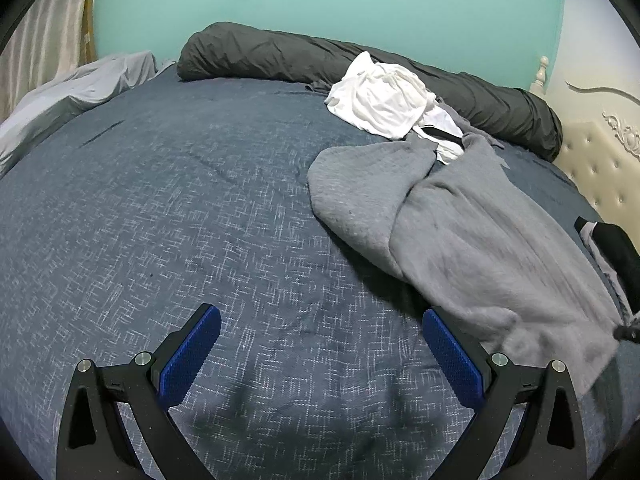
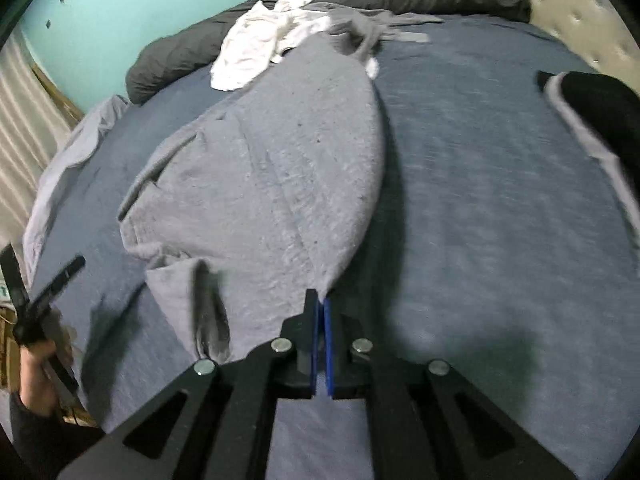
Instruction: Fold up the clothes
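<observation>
**Two tools over the bed, one pinching the grey garment**

Two tools in play here. Our right tool (image 2: 321,300) has its blue pads squeezed together, and the near corner of the grey garment (image 2: 260,184) runs right down into the tips, so we read that as a pinch on the fabric edge. The picture is a bit smeared there, so how much cloth sits between the pads we can't say.

Our left tool (image 1: 322,330) hangs over bare blue bedspread (image 1: 160,220) with its jaws spread wide and nothing between them. The grey garment lies just beside its right-hand finger, draped diagonally across the right side of the bed.

Further back, a crumpled white garment (image 1: 380,96) sits at the far end of the grey one, up against a long dark grey rolled duvet (image 1: 256,54) that runs along the teal wall (image 1: 320,0). A black piece with a grey edge (image 2: 592,100) lies near the tufted headboard (image 1: 596,172). From the right wrist view we also catch a hand (image 2: 38,376) at the lower left, holding the other tool.
</observation>
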Demonstrator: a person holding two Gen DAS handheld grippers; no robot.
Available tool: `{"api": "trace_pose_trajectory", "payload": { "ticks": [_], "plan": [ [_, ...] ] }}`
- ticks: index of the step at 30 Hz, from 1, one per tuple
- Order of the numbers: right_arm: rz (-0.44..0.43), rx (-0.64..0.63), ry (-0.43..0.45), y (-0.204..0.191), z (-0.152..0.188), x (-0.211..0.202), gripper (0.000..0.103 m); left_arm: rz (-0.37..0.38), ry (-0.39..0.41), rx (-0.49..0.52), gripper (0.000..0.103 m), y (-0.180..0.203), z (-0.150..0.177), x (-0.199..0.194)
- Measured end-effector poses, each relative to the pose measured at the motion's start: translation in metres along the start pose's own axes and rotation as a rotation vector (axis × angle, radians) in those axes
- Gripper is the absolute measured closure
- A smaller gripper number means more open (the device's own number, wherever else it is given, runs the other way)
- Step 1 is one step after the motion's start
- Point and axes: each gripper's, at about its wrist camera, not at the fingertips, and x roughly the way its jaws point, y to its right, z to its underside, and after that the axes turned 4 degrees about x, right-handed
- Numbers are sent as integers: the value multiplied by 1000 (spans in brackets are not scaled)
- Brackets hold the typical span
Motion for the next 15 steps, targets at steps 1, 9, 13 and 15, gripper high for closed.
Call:
{"api": "trace_pose_trajectory", "payload": {
  "ticks": [1,9,13,15],
  "plan": [
    [21,-10,-6,6,4,-6,101,-2,0,0,0,0,0,0],
    [93,-15,-166,46,36,-5,101,-13,4,-7,0,-3,-1,0],
    [122,4,-131,43,22,-12,98,-15,1,-6,0,-2,-1,2],
    [120,22,-73,40,8,-21,96,-16,2,-3,0,-1,-2,3]
  ]
}}
